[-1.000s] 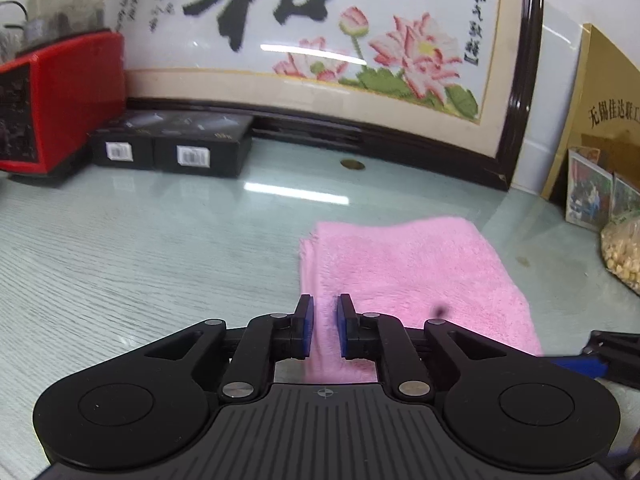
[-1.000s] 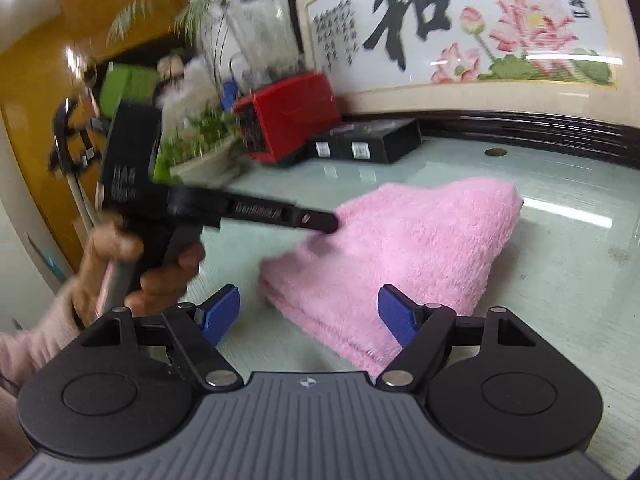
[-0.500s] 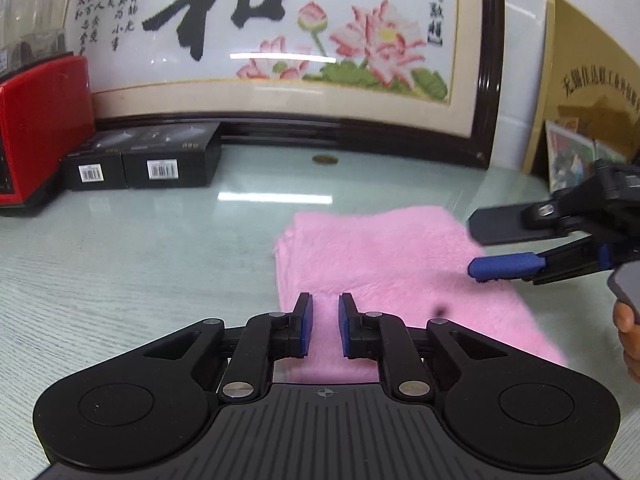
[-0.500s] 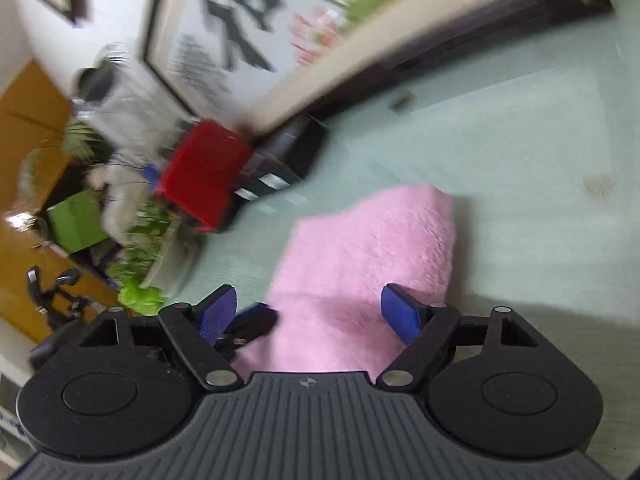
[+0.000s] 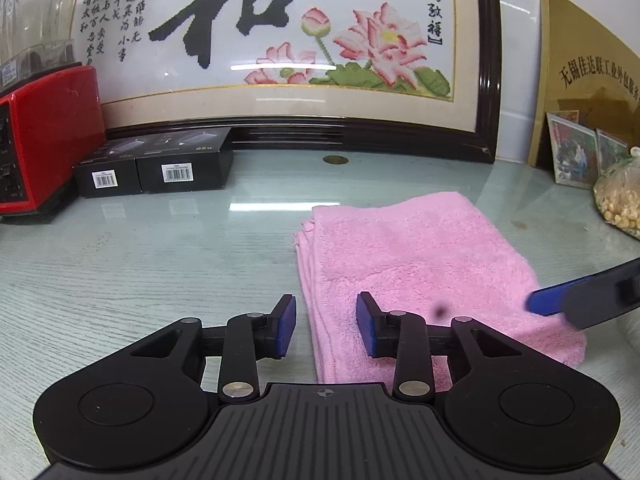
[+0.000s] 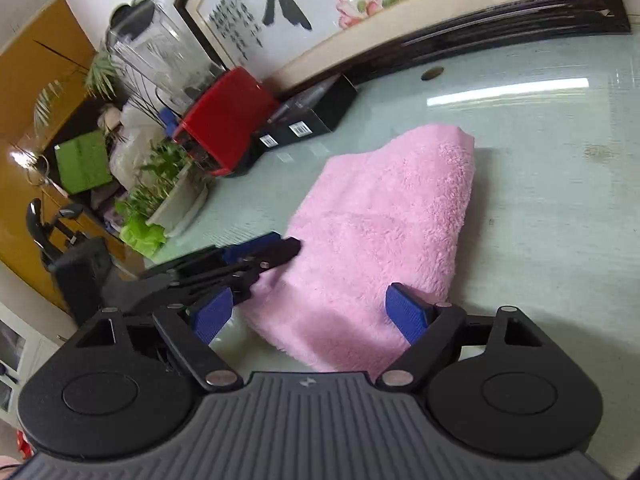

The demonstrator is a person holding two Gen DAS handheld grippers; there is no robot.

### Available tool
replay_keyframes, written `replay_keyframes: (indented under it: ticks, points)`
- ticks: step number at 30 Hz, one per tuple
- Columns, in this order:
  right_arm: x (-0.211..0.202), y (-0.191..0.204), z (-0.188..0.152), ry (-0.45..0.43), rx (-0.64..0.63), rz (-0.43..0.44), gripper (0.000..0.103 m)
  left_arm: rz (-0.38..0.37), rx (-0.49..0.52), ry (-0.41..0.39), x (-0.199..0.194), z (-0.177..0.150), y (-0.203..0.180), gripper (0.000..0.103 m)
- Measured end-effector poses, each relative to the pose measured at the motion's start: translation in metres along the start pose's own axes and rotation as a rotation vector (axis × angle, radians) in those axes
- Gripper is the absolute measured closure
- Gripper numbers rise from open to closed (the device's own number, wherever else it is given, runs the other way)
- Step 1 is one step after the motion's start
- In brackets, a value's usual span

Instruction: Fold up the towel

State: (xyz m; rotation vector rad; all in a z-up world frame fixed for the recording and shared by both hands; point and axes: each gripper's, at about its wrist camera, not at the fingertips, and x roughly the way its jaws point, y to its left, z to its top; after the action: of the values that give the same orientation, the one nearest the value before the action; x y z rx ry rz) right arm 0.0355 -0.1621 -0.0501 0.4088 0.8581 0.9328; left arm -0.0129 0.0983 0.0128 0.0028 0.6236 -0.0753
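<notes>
Surface: pale green glass-topped tabletop (image 5: 120, 272), wood grain showing under the glass, glare strips on it.
Background: framed lotus embroidery (image 5: 280, 52) leaning along the back edge; red blender base (image 5: 44, 136) and two black boxes (image 5: 152, 168) far left; bag of kernels (image 5: 620, 204) far right; potted plants (image 6: 160, 196) off the left end in the right wrist view.
Towel: pink towel (image 5: 412, 276) lies flat on the tabletop, already folded into a compact rectangle; stacked layer edges show along its left side.
Long axis: runs roughly away from the left camera, near end under both grippers.
Left gripper (image 5: 326, 326): fingers spread, holding nothing, straddling the towel's near-left edge.
Right gripper (image 6: 308, 314): fingers spread wide, empty, over the near-right corner, tilted.
Nearer hand: about equal; each sits at its own near corner.
Stage: fits either a finished fold just let go, or a pause ahead of one more fold; cannot tell which.
</notes>
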Motion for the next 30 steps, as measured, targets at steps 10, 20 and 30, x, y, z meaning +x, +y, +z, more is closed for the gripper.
replay_keyframes:
  ticks: [10, 20, 30]
  points:
    - [-0.021, 0.018, -0.012, 0.029, -0.060, 0.022, 0.013, 0.015, -0.008, -0.006, -0.002, -0.003, 0.000, 0.061]
    - [-0.025, 0.033, -0.001, -0.060, -0.192, -0.124, 0.012, 0.013, -0.037, -0.005, -0.004, -0.005, 0.006, 0.051]
    - [0.025, 0.035, 0.022, -0.012, -0.301, -0.226, 0.015, 0.048, -0.028, 0.000, -0.007, -0.007, 0.004, 0.037]
